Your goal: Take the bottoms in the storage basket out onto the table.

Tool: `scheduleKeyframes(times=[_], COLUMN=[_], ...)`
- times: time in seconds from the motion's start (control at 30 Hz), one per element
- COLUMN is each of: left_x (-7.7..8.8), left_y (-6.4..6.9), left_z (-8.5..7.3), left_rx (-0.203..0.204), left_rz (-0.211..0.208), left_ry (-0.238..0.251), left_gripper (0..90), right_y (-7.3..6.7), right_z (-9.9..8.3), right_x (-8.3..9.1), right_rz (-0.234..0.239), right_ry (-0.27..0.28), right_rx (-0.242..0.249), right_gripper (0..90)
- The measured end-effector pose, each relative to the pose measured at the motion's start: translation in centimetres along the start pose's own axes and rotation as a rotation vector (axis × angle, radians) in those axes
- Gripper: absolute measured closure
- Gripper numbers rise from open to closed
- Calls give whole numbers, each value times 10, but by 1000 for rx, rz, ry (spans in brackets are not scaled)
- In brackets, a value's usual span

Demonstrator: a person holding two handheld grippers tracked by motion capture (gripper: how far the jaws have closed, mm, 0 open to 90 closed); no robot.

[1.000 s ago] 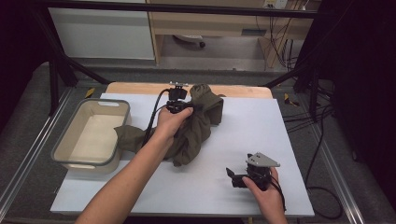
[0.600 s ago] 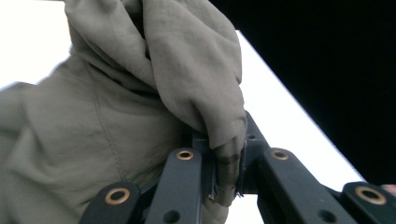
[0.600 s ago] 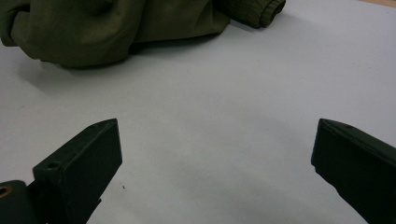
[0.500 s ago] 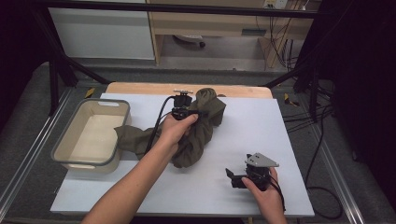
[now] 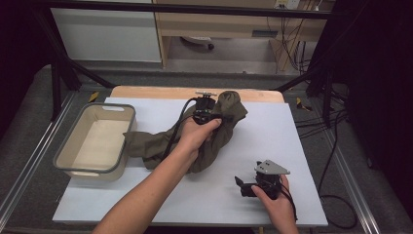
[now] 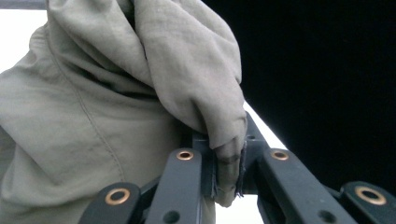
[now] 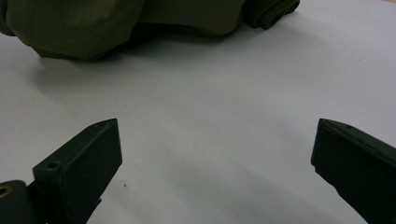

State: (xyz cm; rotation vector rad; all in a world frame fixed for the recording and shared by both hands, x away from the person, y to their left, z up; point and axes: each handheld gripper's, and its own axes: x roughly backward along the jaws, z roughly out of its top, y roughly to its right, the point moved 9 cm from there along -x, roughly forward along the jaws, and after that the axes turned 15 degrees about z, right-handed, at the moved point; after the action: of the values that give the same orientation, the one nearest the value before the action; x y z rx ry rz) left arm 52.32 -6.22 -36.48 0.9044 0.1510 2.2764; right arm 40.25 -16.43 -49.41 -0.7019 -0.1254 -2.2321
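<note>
Olive garment looks soft and limp; left gripper pinches a fold, right gripper gapes wide and idle

A white table stands on grey floor before a wooden desk.

Lab: black frame rig, cables, white-covered table.

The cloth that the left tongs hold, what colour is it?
The cloth is plain olive green, with no pattern; the left gripper view shows it best.
</note>
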Motion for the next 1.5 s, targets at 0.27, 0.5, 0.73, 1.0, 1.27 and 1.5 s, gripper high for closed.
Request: scheduleKeyframes(times=[0.27, 0.5, 0.73, 1.0, 1.27, 1.5], left_x=[-3, -5, -4, -2, -4, -5], left_y=[19, 9, -1, -10, -17, -26], left_z=[2, 8, 8, 7, 6, 4], left_rx=[-6, -22, -21, -32, -39, -49], left_rz=[-33, 12, 28, 53, 75, 106], left_ry=[-7, 4, 4, 6, 5, 0], left_gripper=[811, 810, 809, 807, 805, 802], right_y=[0, 0, -1, -1, -1, -1], right_z=[0, 1, 1, 0, 0, 1], right_x=[1, 4, 2, 2, 2, 3], right_rz=[1, 1, 3, 3, 3, 5], right_ry=[5, 11, 7, 7, 6, 8], right_rx=[-2, -2, -2, -4, -2, 2], right_gripper=[24, 24, 24, 24, 24, 24])
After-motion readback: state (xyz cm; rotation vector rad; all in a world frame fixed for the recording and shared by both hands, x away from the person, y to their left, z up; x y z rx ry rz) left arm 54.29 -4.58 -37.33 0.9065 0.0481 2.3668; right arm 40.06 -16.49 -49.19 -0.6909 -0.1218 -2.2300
